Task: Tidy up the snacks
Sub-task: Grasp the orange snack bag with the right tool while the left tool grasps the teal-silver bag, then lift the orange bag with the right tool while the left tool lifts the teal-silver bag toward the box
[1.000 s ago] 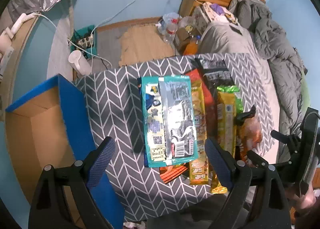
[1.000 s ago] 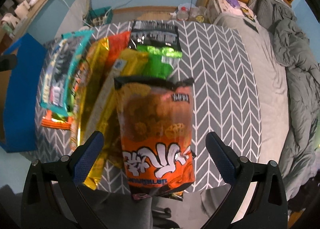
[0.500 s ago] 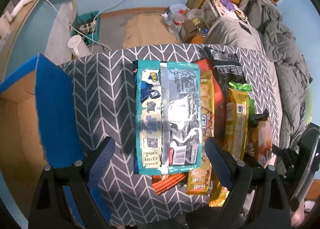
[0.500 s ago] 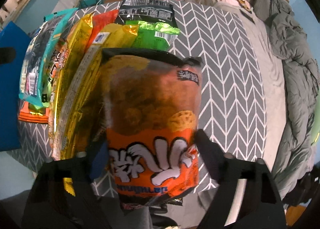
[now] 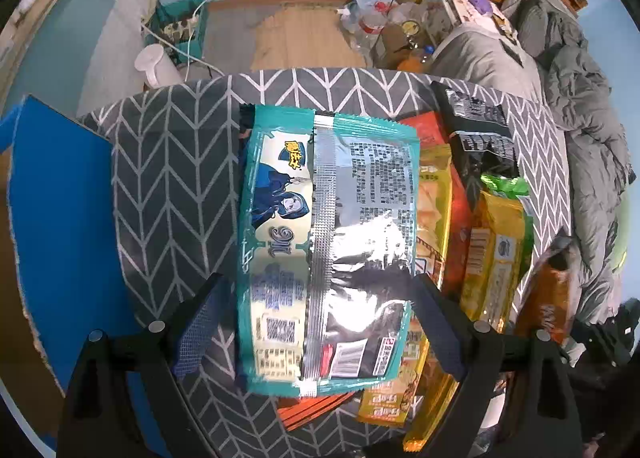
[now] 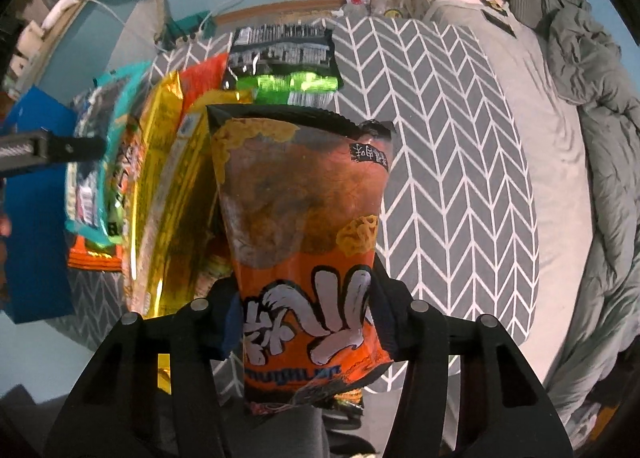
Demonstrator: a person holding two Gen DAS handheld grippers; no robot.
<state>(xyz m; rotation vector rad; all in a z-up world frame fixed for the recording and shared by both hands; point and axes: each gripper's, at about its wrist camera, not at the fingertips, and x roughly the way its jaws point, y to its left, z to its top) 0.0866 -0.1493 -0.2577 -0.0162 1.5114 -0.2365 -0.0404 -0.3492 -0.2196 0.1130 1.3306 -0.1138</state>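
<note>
Nothing seen sorted yet. Right tongs (image 6: 306, 322) are closing on orange bag (image 6: 308, 258); left tongs (image 5: 316, 322) wide open around teal packet (image 5: 324, 250); pile left on table (image 5: 172, 178).

Teal-silver packet (image 5: 324, 250), orange-black chip bag (image 6: 304, 242), gold packs (image 6: 160, 186), green pack (image 6: 296, 88); grey-white chevron cloth (image 6: 440, 162); blue box (image 5: 60, 226).

Left gripper (image 5: 316, 322) points straight down, jaws spread wide, teal packet (image 5: 326, 246) between them, pads clear; right gripper (image 6: 306, 318) steeply down, jaws closing, pads pressing orange bag (image 6: 304, 242) sides
</note>
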